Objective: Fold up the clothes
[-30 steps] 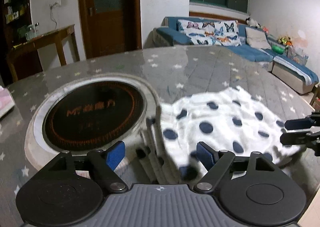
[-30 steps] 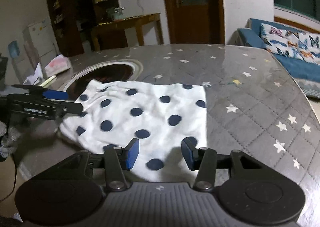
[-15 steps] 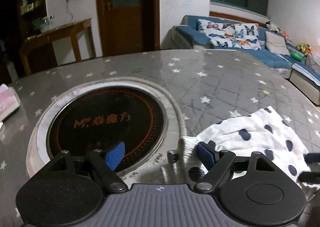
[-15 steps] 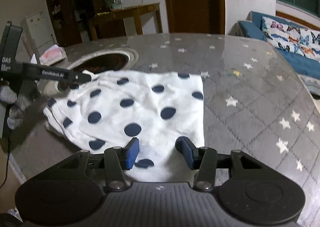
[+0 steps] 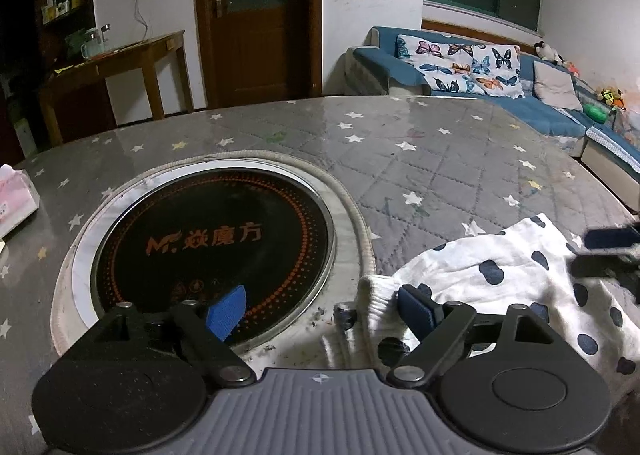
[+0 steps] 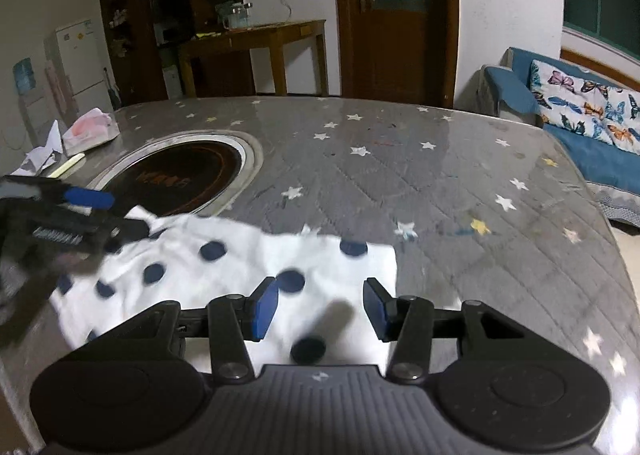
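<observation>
A white cloth with navy dots (image 5: 508,275) lies folded flat on the grey starred table (image 5: 400,159), near its front edge. My left gripper (image 5: 322,311) is open. Its right finger (image 5: 416,309) rests over the cloth's ribbed left edge, and nothing sits between the pads. In the right wrist view the cloth (image 6: 240,267) looks blurred. My right gripper (image 6: 320,309) hovers open over the cloth's near right part, holding nothing. Each gripper also shows in the other view: the right gripper (image 5: 604,251) at the cloth's far side, the left gripper (image 6: 80,211) at its left corner.
A round black cooktop (image 5: 216,239) is set into the table just left of the cloth. A pink tissue pack (image 6: 90,131) and paper scraps (image 6: 40,155) lie at the far left. The table edge (image 6: 616,255) drops off on the right, with a blue sofa (image 5: 500,95) beyond it.
My left gripper has drawn back and to the left, off the cloth, and now faces the cooktop. The right gripper has shifted slightly over the cloth. Both have stayed open.
</observation>
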A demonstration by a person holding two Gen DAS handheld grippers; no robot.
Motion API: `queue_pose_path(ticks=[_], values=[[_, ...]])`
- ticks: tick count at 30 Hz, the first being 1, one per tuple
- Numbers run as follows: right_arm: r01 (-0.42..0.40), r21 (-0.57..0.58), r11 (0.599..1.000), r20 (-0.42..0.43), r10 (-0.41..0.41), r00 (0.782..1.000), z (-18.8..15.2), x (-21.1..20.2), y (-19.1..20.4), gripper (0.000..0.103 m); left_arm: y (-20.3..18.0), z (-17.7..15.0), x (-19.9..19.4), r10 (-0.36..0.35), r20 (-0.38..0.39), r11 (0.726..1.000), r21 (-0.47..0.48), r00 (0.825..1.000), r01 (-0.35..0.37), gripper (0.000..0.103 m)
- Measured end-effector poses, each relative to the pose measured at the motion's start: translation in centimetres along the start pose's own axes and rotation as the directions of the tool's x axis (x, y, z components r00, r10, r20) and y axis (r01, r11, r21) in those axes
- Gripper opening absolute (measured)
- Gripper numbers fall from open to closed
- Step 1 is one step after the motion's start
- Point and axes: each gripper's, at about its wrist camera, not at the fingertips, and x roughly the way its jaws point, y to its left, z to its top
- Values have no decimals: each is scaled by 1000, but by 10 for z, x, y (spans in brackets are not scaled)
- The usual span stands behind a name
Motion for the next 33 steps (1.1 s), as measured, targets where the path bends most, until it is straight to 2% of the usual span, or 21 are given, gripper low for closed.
queue_pose_path(ticks=[4, 7, 10, 17, 20, 25, 33], values=[[11, -3, 1000, -43, -11, 999, 7, 30, -2, 49, -1, 0, 3, 2, -6, 1000, 8, 1000, -2, 90], [18, -3, 1000, -70, -18, 997, 5, 46, -2, 57, -1, -1, 5, -4, -10, 1000, 9, 1000, 4, 93], [28, -24, 999, -63, -30, 998, 4, 44, 2, 58, -2, -2, 6, -8, -10, 1000, 11, 1000, 8, 94], [9, -55, 998, -28, -11, 1000, -6, 11, 17, 61, -1, -4, 2, -14, 1, 1000, 8, 1000, 14, 98], [1, -78, 997, -24, -3, 1000, -18, -3, 25, 65, -3, -5, -2, -20, 13, 1000, 11, 1000, 20, 101], [1, -68, 998, -19, -2, 1000, -42, -22, 35, 65, -6, -8, -8, -31, 24, 999, 19, 999, 30, 103], [46, -30, 998, 52, -45, 998, -62, -46, 44, 66, -10, -8, -18, -49, 40, 999, 16, 998, 49, 103]])
